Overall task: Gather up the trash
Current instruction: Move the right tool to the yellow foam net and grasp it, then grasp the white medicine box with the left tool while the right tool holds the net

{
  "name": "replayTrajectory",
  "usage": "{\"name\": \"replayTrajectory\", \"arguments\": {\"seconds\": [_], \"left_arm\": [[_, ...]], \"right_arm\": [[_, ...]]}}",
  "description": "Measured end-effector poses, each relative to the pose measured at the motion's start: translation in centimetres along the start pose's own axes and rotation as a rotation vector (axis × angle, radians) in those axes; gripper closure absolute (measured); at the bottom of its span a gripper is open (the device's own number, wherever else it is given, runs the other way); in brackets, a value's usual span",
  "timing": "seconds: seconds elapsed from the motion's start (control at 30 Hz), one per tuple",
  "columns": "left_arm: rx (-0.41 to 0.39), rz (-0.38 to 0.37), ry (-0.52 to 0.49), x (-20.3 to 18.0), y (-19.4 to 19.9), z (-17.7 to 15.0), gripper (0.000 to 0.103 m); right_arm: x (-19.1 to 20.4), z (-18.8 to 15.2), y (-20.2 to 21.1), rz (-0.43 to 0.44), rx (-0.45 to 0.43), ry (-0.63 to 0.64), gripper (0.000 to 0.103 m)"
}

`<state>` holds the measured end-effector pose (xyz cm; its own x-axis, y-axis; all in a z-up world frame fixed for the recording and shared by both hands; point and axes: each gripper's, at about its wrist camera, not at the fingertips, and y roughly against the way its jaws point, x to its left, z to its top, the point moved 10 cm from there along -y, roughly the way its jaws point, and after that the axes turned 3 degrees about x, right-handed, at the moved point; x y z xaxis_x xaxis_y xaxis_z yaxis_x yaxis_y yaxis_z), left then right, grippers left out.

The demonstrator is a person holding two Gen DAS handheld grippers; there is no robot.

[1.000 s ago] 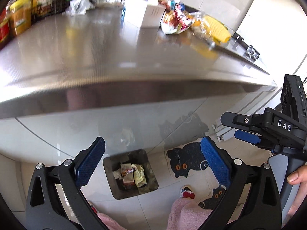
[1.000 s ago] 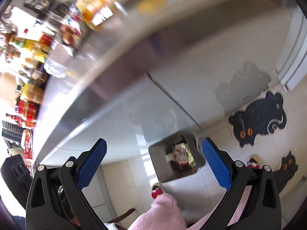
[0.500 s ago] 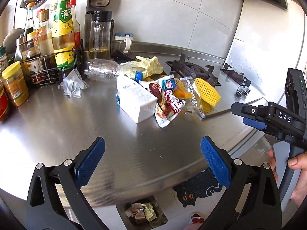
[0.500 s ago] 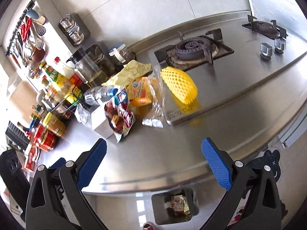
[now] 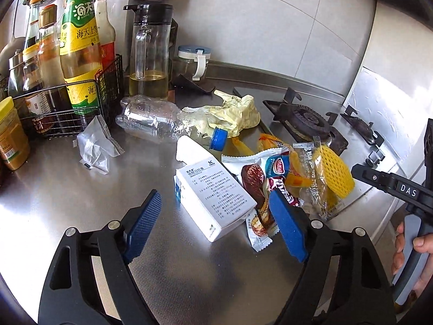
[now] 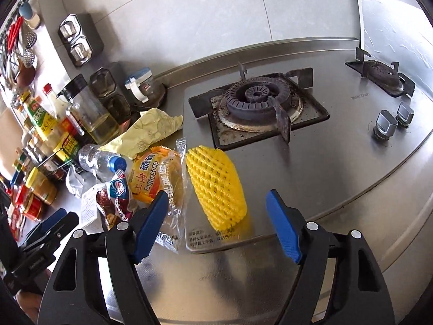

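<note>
Trash lies on the steel counter [image 5: 54, 189]. In the left wrist view, my open left gripper [image 5: 216, 224] straddles the near end of a white box [image 5: 216, 197]. Beside it lie a snack wrapper [image 5: 259, 187], an empty plastic bottle [image 5: 157, 122], a yellow crumpled bag [image 5: 230, 113], a clear wrapper [image 5: 94, 146] and a yellow foam net [image 5: 333, 173]. In the right wrist view, my open right gripper [image 6: 216, 227] is around the near end of the foam net [image 6: 216, 187], next to a soap wrapper [image 6: 151, 178].
Sauce bottles in a wire rack [image 5: 67, 81] and an oil jug [image 5: 148, 51] stand at the back left. The gas burner [image 6: 257, 103] and stove knobs [image 6: 387, 122] are to the right. The counter edge runs along the front.
Both grippers rose from over the floor bin to counter height and moved in over the trash. Their jaws have narrowed a little; the bin is out of view.
</note>
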<state>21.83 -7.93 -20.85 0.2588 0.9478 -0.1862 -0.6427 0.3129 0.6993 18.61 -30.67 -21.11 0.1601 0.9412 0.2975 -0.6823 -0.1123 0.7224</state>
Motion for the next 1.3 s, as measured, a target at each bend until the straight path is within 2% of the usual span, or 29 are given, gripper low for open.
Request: {"name": "replayTrajectory", "arguments": {"seconds": [0.3, 0.57, 0.63, 0.7, 0.73, 0.83, 0.93, 1.03, 1.17, 1.2, 1.27, 1.3], "left_arm": [[0.036, 0.065, 0.026, 0.1, -2.2, -0.3, 0.026], [0.023, 0.146, 0.026, 2.8, -1.0, -0.9, 0.024], [0.025, 0.147, 0.032, 3.3, -1.0, -0.8, 0.024], [0.029, 0.142, 0.034, 3.3, -1.1, -0.6, 0.024], [0.030, 0.141, 0.030, 3.1, -1.3, -0.5, 0.024], [0.045, 0.138, 0.029, 2.4, -1.8, -0.3, 0.024], [0.055, 0.153, 0.018, 1.7, -2.0, -0.4, 0.017], [0.049, 0.201, -0.006, 1.9, -2.2, -0.7, 0.017], [0.071, 0.229, 0.035, 3.2, -2.4, -1.4, 0.017], [0.071, 0.230, 0.042, 3.5, -2.5, -1.6, 0.019], [0.077, 0.224, 0.050, 3.7, -2.5, -1.7, 0.035], [0.083, 0.228, 0.050, 3.9, -2.5, -1.8, 0.052]], "right_arm": [[0.2, 0.6, -1.8, 0.001, 0.030, 0.058, 0.028], [0.4, -0.2, -3.3, -0.016, 0.060, 0.118, 0.028], [0.4, -0.4, -3.8, -0.021, 0.069, 0.121, 0.034], [0.4, -0.6, -4.4, -0.022, 0.088, 0.124, 0.050], [0.4, -0.8, -4.7, -0.023, 0.097, 0.128, 0.054], [0.6, -1.0, -5.0, -0.021, 0.103, 0.132, 0.055], [0.7, -1.0, -5.0, -0.018, 0.102, 0.125, 0.055], [0.6, -0.9, -5.1, -0.018, 0.101, 0.128, 0.055], [0.6, -0.8, -5.1, -0.025, 0.100, 0.141, 0.056], [0.5, -0.8, -5.1, -0.028, 0.100, 0.144, 0.068], [0.5, -0.7, -4.9, -0.029, 0.095, 0.144, 0.080], [0.6, -0.7, -4.7, -0.028, 0.092, 0.147, 0.085]]}}
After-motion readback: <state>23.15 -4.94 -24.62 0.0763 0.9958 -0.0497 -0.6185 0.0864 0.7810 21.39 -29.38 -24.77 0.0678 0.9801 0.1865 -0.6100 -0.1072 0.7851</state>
